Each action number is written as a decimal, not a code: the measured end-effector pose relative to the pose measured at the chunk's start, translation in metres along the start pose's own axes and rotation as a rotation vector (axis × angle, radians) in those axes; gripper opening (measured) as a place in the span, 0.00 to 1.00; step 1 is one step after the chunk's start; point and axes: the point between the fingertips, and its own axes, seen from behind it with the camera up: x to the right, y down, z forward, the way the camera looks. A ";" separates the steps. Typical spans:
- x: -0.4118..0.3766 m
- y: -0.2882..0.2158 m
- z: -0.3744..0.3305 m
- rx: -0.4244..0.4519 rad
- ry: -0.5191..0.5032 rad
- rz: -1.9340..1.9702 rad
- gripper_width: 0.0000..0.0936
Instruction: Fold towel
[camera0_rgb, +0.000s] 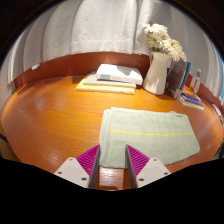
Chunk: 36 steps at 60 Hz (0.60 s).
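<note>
A pale green towel (145, 134) with a thin yellow stripe lies flat on the round wooden table (50, 115). Its near left edge reaches down between my fingers. My gripper (111, 160) hovers low over the table at the towel's near edge, open, with its magenta pads (88, 158) on either side of the cloth's border. Neither pad presses on the towel, and bare wood shows between the fingers closer to me.
Beyond the towel, a folded stack of light cloths (112, 76) rests on the table. A white vase of pale flowers (158, 62) stands to its right, beside books and small items (186, 82). Curtains hang behind the table.
</note>
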 end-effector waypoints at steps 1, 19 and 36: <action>0.001 0.000 0.001 0.004 0.002 0.015 0.47; 0.022 0.000 -0.002 -0.028 0.072 -0.082 0.05; 0.128 -0.115 -0.070 0.151 0.124 -0.018 0.06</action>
